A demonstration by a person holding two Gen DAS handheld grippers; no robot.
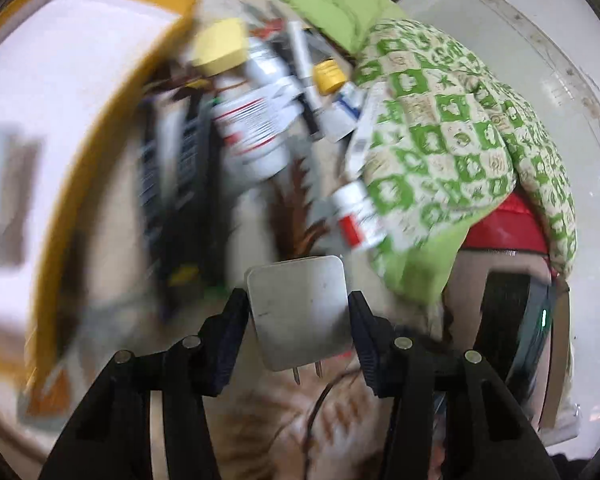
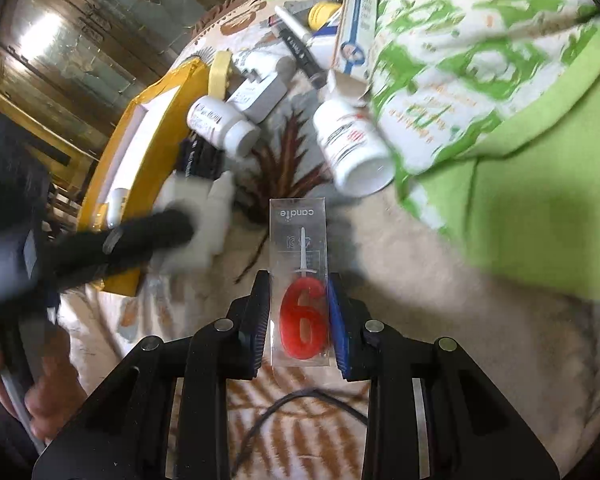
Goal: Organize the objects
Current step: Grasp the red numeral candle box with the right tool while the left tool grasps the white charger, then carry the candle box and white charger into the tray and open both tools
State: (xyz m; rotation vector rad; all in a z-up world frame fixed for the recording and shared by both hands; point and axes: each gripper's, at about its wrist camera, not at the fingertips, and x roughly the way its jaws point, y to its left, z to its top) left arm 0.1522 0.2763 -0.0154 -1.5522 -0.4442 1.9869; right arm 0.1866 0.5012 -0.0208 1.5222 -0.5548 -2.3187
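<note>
My left gripper (image 1: 298, 300) is shut on a white plug-in charger (image 1: 300, 320), whose two metal prongs point back toward me. It hovers over a beige patterned blanket (image 1: 260, 420). The right wrist view shows the same left gripper (image 2: 176, 232) as a dark blur beside the yellow-rimmed box (image 2: 156, 128), with the white charger (image 2: 204, 236) in it. My right gripper (image 2: 298, 280) is shut on a clear candle packet (image 2: 300, 232) holding a red number six candle (image 2: 302, 320).
Loose items lie on the blanket: white pill bottles (image 2: 220, 124) (image 2: 352, 144), a yellow-capped bottle (image 1: 252, 120), black flat devices (image 1: 180, 160), a carton (image 2: 356, 28). A green patterned quilt (image 1: 440, 120) bounds the right. A dark cable (image 2: 284, 404) runs below. A person's hand (image 2: 48, 400) shows at lower left.
</note>
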